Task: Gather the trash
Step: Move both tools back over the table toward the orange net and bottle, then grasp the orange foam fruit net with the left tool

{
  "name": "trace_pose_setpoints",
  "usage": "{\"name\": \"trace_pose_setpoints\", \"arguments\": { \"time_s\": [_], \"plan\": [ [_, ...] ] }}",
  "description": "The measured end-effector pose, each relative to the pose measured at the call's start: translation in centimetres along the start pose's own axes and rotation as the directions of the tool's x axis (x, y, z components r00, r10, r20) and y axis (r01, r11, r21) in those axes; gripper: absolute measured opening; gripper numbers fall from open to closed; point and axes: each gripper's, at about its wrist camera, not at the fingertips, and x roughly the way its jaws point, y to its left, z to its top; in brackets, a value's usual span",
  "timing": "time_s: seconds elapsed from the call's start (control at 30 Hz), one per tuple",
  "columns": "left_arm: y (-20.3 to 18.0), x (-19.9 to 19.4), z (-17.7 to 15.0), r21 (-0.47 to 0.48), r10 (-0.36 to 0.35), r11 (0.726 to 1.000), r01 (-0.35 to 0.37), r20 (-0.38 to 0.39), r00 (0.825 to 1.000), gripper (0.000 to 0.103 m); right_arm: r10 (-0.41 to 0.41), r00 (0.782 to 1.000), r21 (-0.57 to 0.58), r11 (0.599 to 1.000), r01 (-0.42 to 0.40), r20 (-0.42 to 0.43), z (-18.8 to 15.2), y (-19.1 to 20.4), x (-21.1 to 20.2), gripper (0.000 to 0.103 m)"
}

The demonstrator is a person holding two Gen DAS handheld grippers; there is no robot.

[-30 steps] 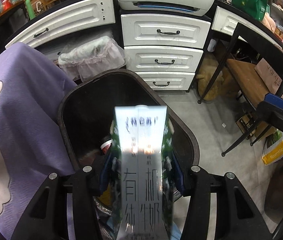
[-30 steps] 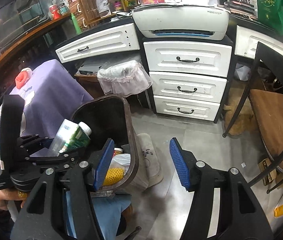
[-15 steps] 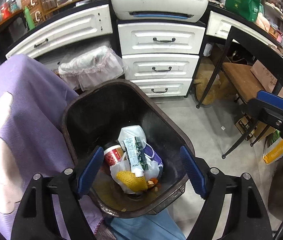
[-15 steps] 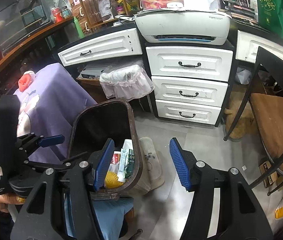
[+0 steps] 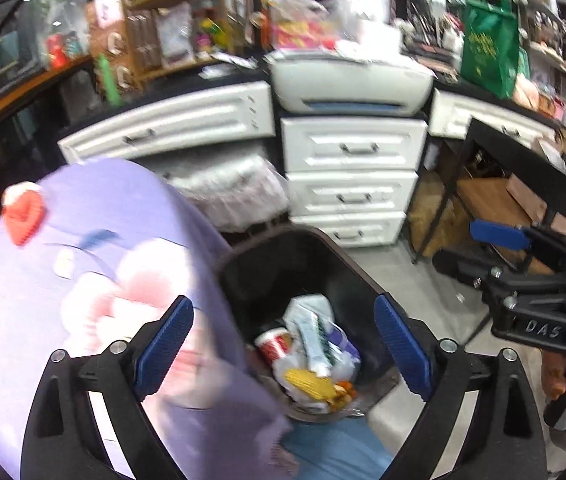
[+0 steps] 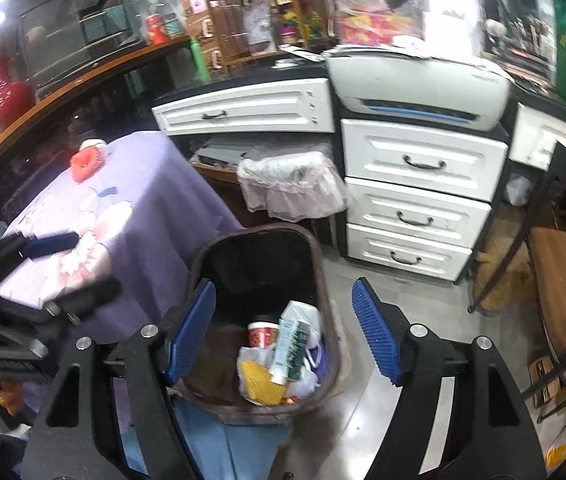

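Observation:
A dark brown trash bin (image 5: pixel 365 278) stands on the floor beside a purple-clothed table. Inside it lie a white-and-green milk carton (image 5: pixel 315 340), a red-and-white cup (image 5: pixel 273 342), a yellow netted lump (image 5: pixel 309 380) and a white plastic bag. My left gripper (image 5: pixel 283 304) hangs above the bin with its jaws opening wide and nothing between them. The right wrist view shows the same bin (image 6: pixel 319 252) and carton (image 6: pixel 291 344) below my right gripper (image 6: pixel 283 284), whose jaws are also opening and hold nothing. One blue pad (image 5: pixel 499 236) of the right gripper shows at the right of the left wrist view.
The purple tablecloth (image 5: pixel 83 240) with a red item (image 5: pixel 23 216) fills the left. White drawers (image 5: pixel 355 188) under a printer (image 5: pixel 351 84) stand behind the bin, next to a plastic-lined basket (image 6: pixel 291 184). A black-framed table and wooden stool (image 6: pixel 563 280) are at the right.
My left gripper let go of the milk carton, which dropped into the bin. Both grippers rose and their jaws spread wider.

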Motion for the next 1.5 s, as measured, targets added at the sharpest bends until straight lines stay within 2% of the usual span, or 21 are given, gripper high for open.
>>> {"name": "trace_pose_setpoints", "arguments": {
  "time_s": [0.13, 0.23, 0.37, 0.53, 0.63, 0.73, 0.97, 1.1, 1.13, 1.17, 1.2, 1.27, 1.3, 1.33, 1.37, 1.5],
  "plan": [
    [4.3, -1.4, 0.6, -0.069, 0.078, 0.995, -0.076, 0.031, 0.996, 0.096, 0.055, 0.998, -0.043, 0.998, -0.056, -0.007, 1.5, 3.1, 1.2, 0.071],
    [7.7, -1.9, 1.2, -0.104, 0.151, 0.984, -0.146, 0.042, 0.988, 0.096, 0.095, 0.995, -0.069, 0.993, -0.096, -0.015, 2.6, 5.1, 2.3, 0.071],
    [12.6, -1.9, 2.3, -0.122, 0.259, 0.959, -0.254, 0.031, 0.965, 0.097, 0.152, 0.988, -0.104, 0.982, -0.155, -0.03, 4.5, 8.5, 4.1, 0.071],
    [18.5, 0.1, 3.3, -0.159, 0.346, 0.925, -0.346, -0.025, 0.938, 0.097, 0.211, 0.977, -0.161, 0.963, -0.215, -0.041, 7.3, 12.7, 6.4, 0.071],
    [22.6, 2.4, 3.6, -0.214, 0.367, 0.901, -0.378, -0.09, 0.926, 0.097, 0.23, 0.972, -0.199, 0.951, -0.236, -0.051, 9.0, 14.8, 7.7, 0.071],
    [25.9, 4.4, 4.1, -0.275, 0.356, 0.884, -0.379, -0.131, 0.925, 0.097, 0.23, 0.972, -0.232, 0.944, -0.236, -0.052, 10.5, 16.3, 8.9, 0.071],
    [30.3, 10.2, 6.9, -0.257, 0.369, 0.878, -0.405, -0.178, 0.912, 0.097, 0.213, 0.972, -0.259, 0.938, -0.231, -0.099, 12.4, 17.9, 12.7, 0.071],
    [32.2, 13.2, 7.4, -0.253, 0.368, 0.873, -0.418, -0.221, 0.903, 0.095, 0.198, 0.973, -0.275, 0.935, -0.225, -0.122, 12.9, 18.9, 14.5, 0.071],
    [32.4, 13.5, 7.4, -0.255, 0.363, 0.873, -0.415, -0.226, 0.904, 0.089, 0.2, 0.972, -0.277, 0.933, -0.228, -0.128, 13.2, 19.2, 15.0, 0.071],
    [32.7, 13.8, 7.3, -0.256, 0.361, 0.874, -0.414, -0.229, 0.904, 0.077, 0.204, 0.97, -0.277, 0.932, -0.234, -0.133, 13.5, 19.5, 15.4, 0.071],
    [32.9, 13.9, 7.1, -0.259, 0.36, 0.873, -0.413, -0.23, 0.904, 0.072, 0.208, 0.969, -0.277, 0.931, -0.239, -0.137, 13.7, 19.8, 15.6, 0.071],
    [33.3, 13.7, 6.8, -0.269, 0.351, 0.873, -0.407, -0.232, 0.907, 0.05, 0.218, 0.966, -0.279, 0.927, -0.25, -0.141, 14.3, 20.7, 16.1, 0.071],
    [33.3, 13.2, 6.4, -0.28, 0.346, 0.873, -0.4, -0.224, 0.911, 0.046, 0.228, 0.963, -0.277, 0.925, -0.26, -0.142, 14.6, 21.2, 16.3, 0.071],
    [33.3, 12.4, 6.1, -0.29, 0.347, 0.871, -0.396, -0.207, 0.915, 0.037, 0.242, 0.959, -0.272, 0.922, -0.274, -0.145, 14.9, 21.6, 16.5, 0.071],
    [33.4, 11.9, 5.9, -0.295, 0.349, 0.87, -0.395, -0.197, 0.916, 0.032, 0.263, 0.953, -0.268, 0.917, -0.295, -0.15, 15.3, 22.2, 16.9, 0.071],
    [33.9, 7.8, 4.5, -0.367, 0.323, 0.861, -0.352, -0.139, 0.936, 0.028, 0.334, 0.927, -0.289, 0.882, -0.372, -0.171, 16.8, 25.2, 18.2, 0.071]
  ]
}}
